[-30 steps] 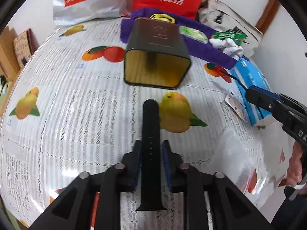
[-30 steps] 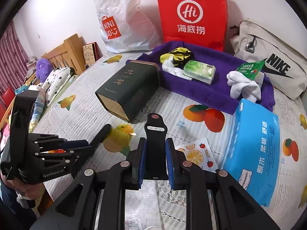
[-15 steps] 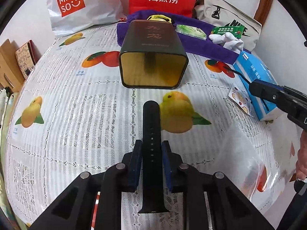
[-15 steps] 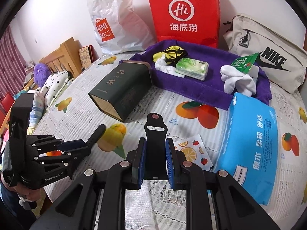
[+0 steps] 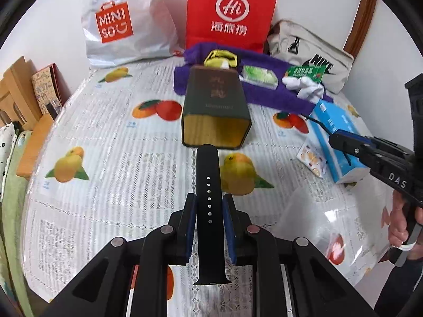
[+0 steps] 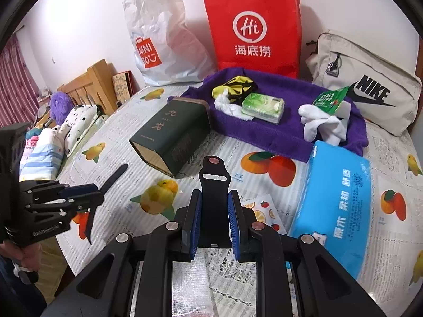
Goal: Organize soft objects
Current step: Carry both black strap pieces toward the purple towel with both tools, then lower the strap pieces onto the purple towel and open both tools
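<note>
My left gripper (image 5: 208,206) is shut on a long black watch strap with holes (image 5: 208,182), held above the table and pointing at the open mouth of a dark green tin (image 5: 215,113) lying on its side. My right gripper (image 6: 214,203) is shut on a shorter black strap piece with a slot and pin (image 6: 214,179). The tin (image 6: 171,137) lies ahead and left of it. The left gripper (image 6: 79,192) shows at the left of the right wrist view with its strap. The right gripper (image 5: 351,142) shows at the right of the left wrist view.
A purple towel (image 6: 277,132) behind the tin holds white socks (image 6: 320,124), a green tissue pack (image 6: 264,107) and a yellow-black cloth (image 6: 235,87). A blue tissue pack (image 6: 338,200), sticker sheet (image 6: 261,208), red bag (image 6: 253,26), white bag (image 6: 164,39), Nike bag (image 6: 370,89).
Both grippers have drawn back and risen a little, so the tin and towel look farther off. Each gripper still holds its strap piece.
</note>
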Tool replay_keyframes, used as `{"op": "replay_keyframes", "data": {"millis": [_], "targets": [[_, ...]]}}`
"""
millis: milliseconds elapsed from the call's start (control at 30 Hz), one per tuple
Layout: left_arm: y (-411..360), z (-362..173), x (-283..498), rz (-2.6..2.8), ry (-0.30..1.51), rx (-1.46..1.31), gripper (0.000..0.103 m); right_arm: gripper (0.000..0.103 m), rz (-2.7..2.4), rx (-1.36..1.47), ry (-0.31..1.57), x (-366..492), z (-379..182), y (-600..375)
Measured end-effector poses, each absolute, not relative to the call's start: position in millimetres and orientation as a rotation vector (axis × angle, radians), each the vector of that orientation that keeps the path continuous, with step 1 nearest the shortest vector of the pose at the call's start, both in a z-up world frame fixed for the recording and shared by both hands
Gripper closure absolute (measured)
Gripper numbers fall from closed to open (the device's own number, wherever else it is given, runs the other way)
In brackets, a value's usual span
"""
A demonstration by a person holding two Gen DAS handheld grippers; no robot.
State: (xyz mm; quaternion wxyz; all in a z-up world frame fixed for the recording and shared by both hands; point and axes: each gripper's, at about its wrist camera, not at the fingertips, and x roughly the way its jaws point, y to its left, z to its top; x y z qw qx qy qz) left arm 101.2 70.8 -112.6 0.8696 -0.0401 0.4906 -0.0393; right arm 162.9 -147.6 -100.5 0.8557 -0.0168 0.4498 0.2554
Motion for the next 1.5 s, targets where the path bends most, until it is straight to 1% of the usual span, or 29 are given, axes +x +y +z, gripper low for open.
{"op": "replay_keyframes", "data": {"millis": [300, 733, 1067, 1500], "targets": [[65, -73, 116, -0.105, 0.959, -0.061, 0.084, 0.083, 0.534, -0.016, 0.915, 175, -81, -158], [48, -47, 199, -0.161, 0.927, -0.040, 0.084, 0.083, 0.471, -0.024, 0.871, 241, -58, -176], [34, -48, 263, -0.182, 0.938, -0.027, 0.084, 0.083, 0.442, -0.007, 0.868, 298, -58, -187], [34, -73, 351, -0.210, 0.996, -0.049, 0.084, 0.083, 0.385, -0.028, 0.948, 371, -86, -191]]}}
